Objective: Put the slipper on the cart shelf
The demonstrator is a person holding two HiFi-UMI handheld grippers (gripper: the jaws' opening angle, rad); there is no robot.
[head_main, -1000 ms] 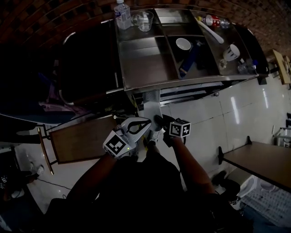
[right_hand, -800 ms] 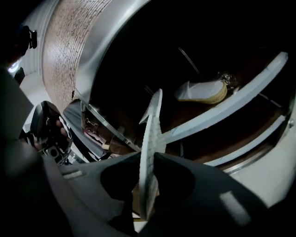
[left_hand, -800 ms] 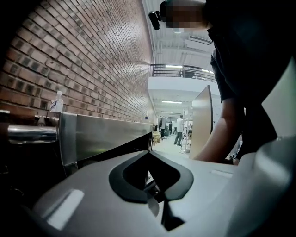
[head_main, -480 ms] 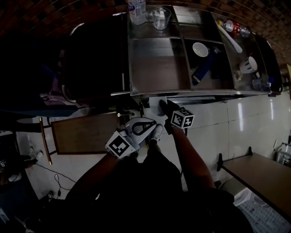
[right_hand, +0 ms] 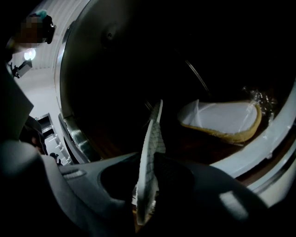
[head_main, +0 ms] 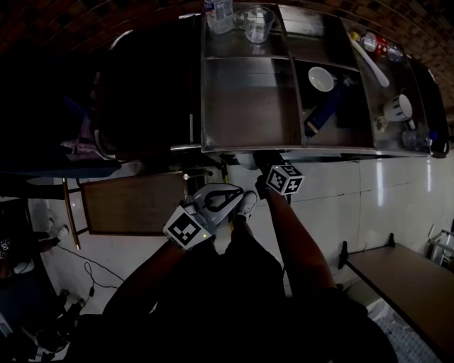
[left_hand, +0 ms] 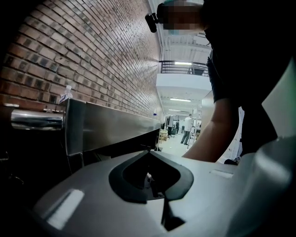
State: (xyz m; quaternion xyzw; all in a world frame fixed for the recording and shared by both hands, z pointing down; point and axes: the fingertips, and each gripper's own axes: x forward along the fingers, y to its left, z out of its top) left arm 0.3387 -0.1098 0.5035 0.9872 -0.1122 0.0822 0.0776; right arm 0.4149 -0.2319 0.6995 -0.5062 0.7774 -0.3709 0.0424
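My right gripper (right_hand: 150, 185) is shut on a thin white slipper (right_hand: 151, 152), seen edge-on and standing up between the jaws. It is held inside the dark lower shelf (right_hand: 199, 148) of the cart. A second white slipper with a tan rim (right_hand: 222, 118) lies flat on that shelf further in. In the head view the right gripper (head_main: 262, 166) reaches under the front edge of the steel cart (head_main: 248, 106); the slipper is hidden there. My left gripper (head_main: 230, 193) hangs beside it over the floor, shut and empty (left_hand: 152, 180).
The cart top holds a bottle (head_main: 218, 10), a glass cup (head_main: 257, 23), a white bowl (head_main: 320, 78), a blue object (head_main: 323, 113) and a mug (head_main: 399, 108). A brown table (head_main: 131, 205) stands on the left and another table (head_main: 411, 273) on the right.
The cart has come closer and my right gripper has moved forward under its front edge. The left gripper has stayed in about the same place.
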